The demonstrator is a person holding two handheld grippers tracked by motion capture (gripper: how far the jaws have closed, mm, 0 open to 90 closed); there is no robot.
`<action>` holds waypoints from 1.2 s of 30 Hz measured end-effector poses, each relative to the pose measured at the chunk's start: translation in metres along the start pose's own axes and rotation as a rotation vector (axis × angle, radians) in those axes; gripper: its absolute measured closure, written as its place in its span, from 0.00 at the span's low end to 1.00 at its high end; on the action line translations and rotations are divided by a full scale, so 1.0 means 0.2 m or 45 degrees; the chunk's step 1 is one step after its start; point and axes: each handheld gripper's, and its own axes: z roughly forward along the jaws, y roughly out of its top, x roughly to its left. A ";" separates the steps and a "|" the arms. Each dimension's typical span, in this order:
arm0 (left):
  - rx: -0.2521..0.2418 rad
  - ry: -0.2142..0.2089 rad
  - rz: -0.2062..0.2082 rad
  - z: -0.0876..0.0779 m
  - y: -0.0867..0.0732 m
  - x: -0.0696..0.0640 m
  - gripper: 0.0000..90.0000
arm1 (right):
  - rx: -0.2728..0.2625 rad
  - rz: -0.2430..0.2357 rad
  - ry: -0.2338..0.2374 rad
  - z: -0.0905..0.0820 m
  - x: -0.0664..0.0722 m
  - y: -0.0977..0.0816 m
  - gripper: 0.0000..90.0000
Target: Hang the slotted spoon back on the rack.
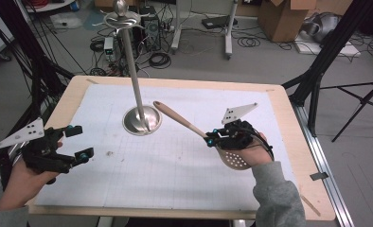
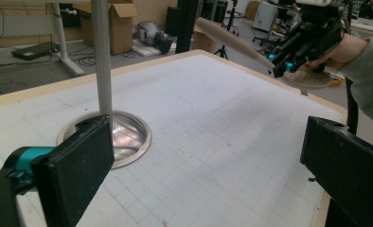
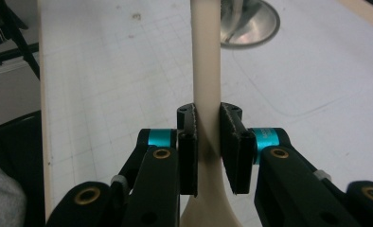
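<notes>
The right gripper (image 1: pixel 212 138) is clamped on the neck of a pale wooden slotted spatula with a perforated oval blade (image 1: pixel 194 128); in the right gripper view its two black pads (image 3: pixel 188 142) press on either side of the handle just above where it widens into the blade. The spatula is off the white gridded paper mat (image 1: pixel 175 179) that covers the wooden table (image 1: pixel 288 142), held in the air over the mat's right half.

What the coming move turns on is the spatula's long axis against the tall polished steel utensil stand with a round domed base and a ring of hooks at the top (image 1: pixel 142 120). From the right gripper, the handle runs toward ten o'clock in the high view, its rounded tip ending just short of the stand's base and pole. The blade sits at the opposite end, toward four o'clock, tucked under the person's right hand (image 1: pixel 258 153). So the handle end already aims at the stand, and the stand lies at ten o'clock from the grip.

The left gripper (image 1: pixel 78 142) rests at the mat's left edge, at about nine o'clock from the stand, its jaws spread wide with nothing between them. It is well apart from the spatula, so I judge the right hand better placed for any hanging move.
</notes>
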 end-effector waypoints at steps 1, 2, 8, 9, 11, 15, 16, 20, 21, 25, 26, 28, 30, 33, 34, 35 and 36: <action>-0.006 0.001 -0.001 0.00 0.00 0.00 0.05 | -0.009 -0.018 -0.003 -0.01 0.00 0.02 0.87; -0.008 0.003 -0.001 -0.01 0.00 0.00 0.05 | -0.014 -0.022 -0.010 -0.02 0.00 0.03 0.87; 0.000 0.002 -0.005 -0.01 -0.01 0.00 0.05 | -0.061 -0.039 -0.035 -0.08 -0.01 0.12 0.87; 0.000 -0.005 -0.009 -0.01 -0.01 0.00 0.05 | -0.073 -0.043 -0.046 -0.09 -0.01 0.14 0.87; -0.007 -0.009 -0.020 -0.01 -0.02 -0.01 0.05 | -0.087 -0.040 -0.063 -0.10 -0.01 0.16 0.87; 0.007 -0.012 -0.017 0.00 -0.02 -0.01 0.05 | -0.095 -0.042 -0.069 -0.11 -0.02 0.20 0.87; 0.006 -0.011 -0.019 0.00 -0.02 -0.01 0.05 | -0.098 -0.048 -0.070 -0.11 -0.02 0.21 0.87; -0.001 -0.007 -0.024 -0.02 -0.02 -0.01 0.05 | -0.092 -0.066 -0.073 -0.12 -0.02 0.24 0.87; -0.009 -0.003 -0.020 -0.02 -0.01 -0.02 0.05 | -0.086 -0.066 -0.091 -0.13 -0.02 0.24 0.87; -0.022 0.000 -0.024 -0.04 -0.01 -0.01 0.05 | -0.070 -0.073 -0.093 -0.14 -0.02 0.27 0.87; -0.024 0.001 -0.029 -0.04 -0.01 -0.01 0.05 | -0.074 -0.080 -0.097 -0.15 -0.02 0.28 0.87; -0.020 0.005 -0.029 -0.04 -0.01 -0.01 0.05 | -0.085 -0.082 -0.096 -0.15 -0.02 0.29 0.87; -0.019 0.007 -0.033 -0.05 -0.02 -0.01 0.05 | -0.095 -0.075 -0.083 -0.16 -0.02 0.31 0.87; -0.021 0.011 -0.035 -0.05 -0.02 -0.01 0.05 | -0.113 -0.080 -0.080 -0.17 -0.03 0.33 0.87; -0.022 0.013 -0.036 -0.05 -0.02 -0.01 0.05 | -0.119 -0.080 -0.076 -0.18 -0.03 0.35 0.87; -0.023 0.012 -0.037 -0.06 -0.02 -0.01 0.05 | -0.125 -0.083 -0.077 -0.18 -0.04 0.36 0.87; -0.026 0.012 -0.037 -0.06 -0.02 0.00 0.05 | -0.134 -0.081 -0.076 -0.19 -0.04 0.37 0.87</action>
